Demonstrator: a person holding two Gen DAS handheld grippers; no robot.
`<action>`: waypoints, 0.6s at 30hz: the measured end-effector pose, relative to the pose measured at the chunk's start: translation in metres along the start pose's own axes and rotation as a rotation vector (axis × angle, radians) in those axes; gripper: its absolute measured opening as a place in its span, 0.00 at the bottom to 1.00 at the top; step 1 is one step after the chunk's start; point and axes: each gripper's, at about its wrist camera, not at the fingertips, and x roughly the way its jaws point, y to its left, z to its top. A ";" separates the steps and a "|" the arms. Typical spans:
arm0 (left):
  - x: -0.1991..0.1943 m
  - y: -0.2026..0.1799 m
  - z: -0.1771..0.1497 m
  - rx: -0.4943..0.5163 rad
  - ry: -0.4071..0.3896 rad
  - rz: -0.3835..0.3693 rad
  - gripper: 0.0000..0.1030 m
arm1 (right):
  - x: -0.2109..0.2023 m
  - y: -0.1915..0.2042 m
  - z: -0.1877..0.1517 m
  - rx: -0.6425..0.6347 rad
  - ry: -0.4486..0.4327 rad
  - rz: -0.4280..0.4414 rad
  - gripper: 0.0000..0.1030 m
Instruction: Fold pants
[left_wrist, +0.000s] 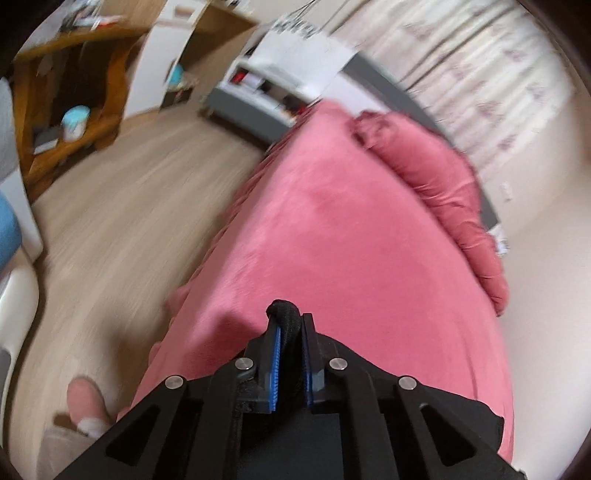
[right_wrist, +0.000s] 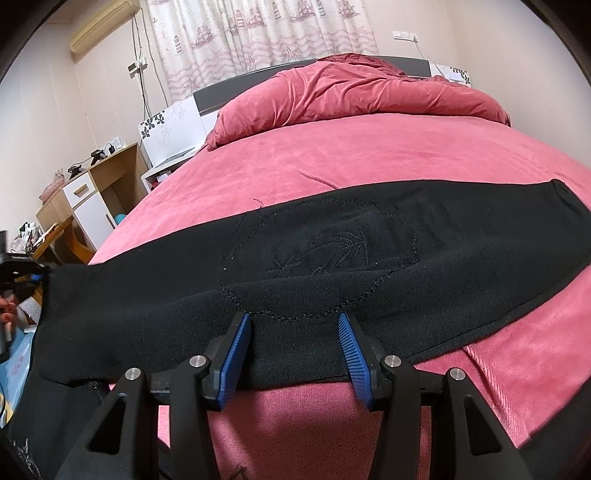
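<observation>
Black pants (right_wrist: 314, 258) with a stitched round patch lie stretched across the near part of the pink bed (right_wrist: 369, 155). My right gripper (right_wrist: 295, 332) is open, its blue pads (right_wrist: 236, 354) straddling the pants' near edge at the bed's front. My left gripper (left_wrist: 290, 325) is shut on a bunched fold of the black pants (left_wrist: 284, 317) and holds it above the bed's left side. In the right wrist view the left gripper (right_wrist: 33, 277) shows at the far left, holding the pants' left end lifted off the bed.
A crumpled pink duvet (right_wrist: 351, 92) lies at the head of the bed. Wooden nightstands and shelves (right_wrist: 92, 199) stand to the left. Pale wood floor (left_wrist: 129, 221) runs beside the bed. Curtains (right_wrist: 258, 33) hang behind the headboard.
</observation>
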 end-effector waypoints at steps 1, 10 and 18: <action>-0.012 -0.003 -0.002 0.003 -0.019 -0.037 0.08 | 0.000 0.000 0.000 0.002 0.003 0.000 0.49; -0.123 -0.002 -0.042 -0.138 -0.156 -0.345 0.08 | -0.034 -0.002 0.010 0.131 0.006 -0.013 0.58; -0.190 0.011 -0.118 -0.228 -0.142 -0.515 0.08 | -0.086 -0.026 -0.010 0.424 0.005 0.053 0.63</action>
